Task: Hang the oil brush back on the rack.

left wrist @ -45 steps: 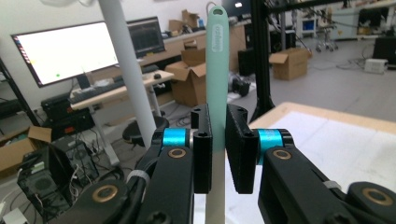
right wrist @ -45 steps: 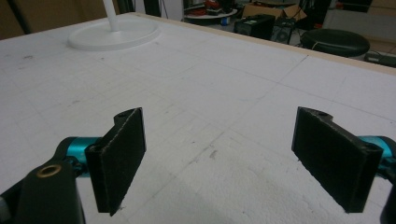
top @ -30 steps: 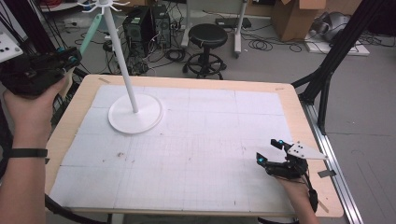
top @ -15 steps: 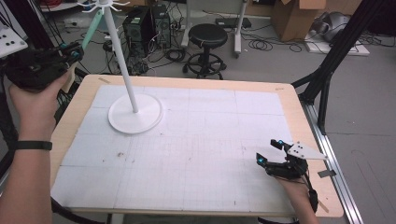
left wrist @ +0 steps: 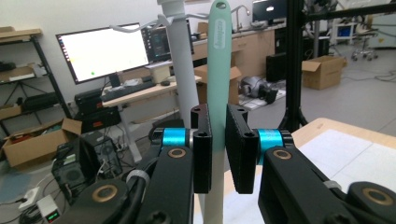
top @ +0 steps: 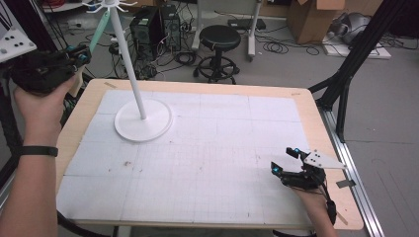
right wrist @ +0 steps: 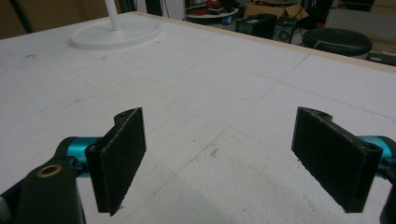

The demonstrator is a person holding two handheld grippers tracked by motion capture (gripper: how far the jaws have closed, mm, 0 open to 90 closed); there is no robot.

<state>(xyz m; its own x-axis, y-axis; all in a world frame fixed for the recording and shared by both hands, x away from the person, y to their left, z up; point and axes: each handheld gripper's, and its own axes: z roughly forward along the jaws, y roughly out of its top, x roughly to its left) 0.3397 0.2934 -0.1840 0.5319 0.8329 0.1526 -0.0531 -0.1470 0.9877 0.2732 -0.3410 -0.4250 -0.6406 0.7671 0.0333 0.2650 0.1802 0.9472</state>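
Observation:
A mint-green utensil handle (left wrist: 218, 56) stands upright between the jaws of my left gripper (left wrist: 218, 112), which is shut on it. Its top hole sits level with the hooks (left wrist: 140, 25) of a white stand's pole (left wrist: 184, 70). In the high view the left gripper (top: 81, 55) is held up beyond the table's far left corner, and the mint handle (top: 102, 27) slants up toward the stand's top. The stand's round base (top: 143, 120) rests on the white mat. My right gripper (top: 285, 160) lies low near the front right, open and holding nothing (right wrist: 224, 126).
The white gridded mat (top: 222, 148) covers a wooden table (top: 316, 128). A black stool (top: 220, 37), computer towers (top: 143, 24) and cables sit on the floor behind. A black frame leg (top: 346, 79) stands at the right, and a metal rail (top: 356, 182) runs along that edge.
My left hand has edged slightly upward with the mint handle still gripped. The right gripper has not moved.

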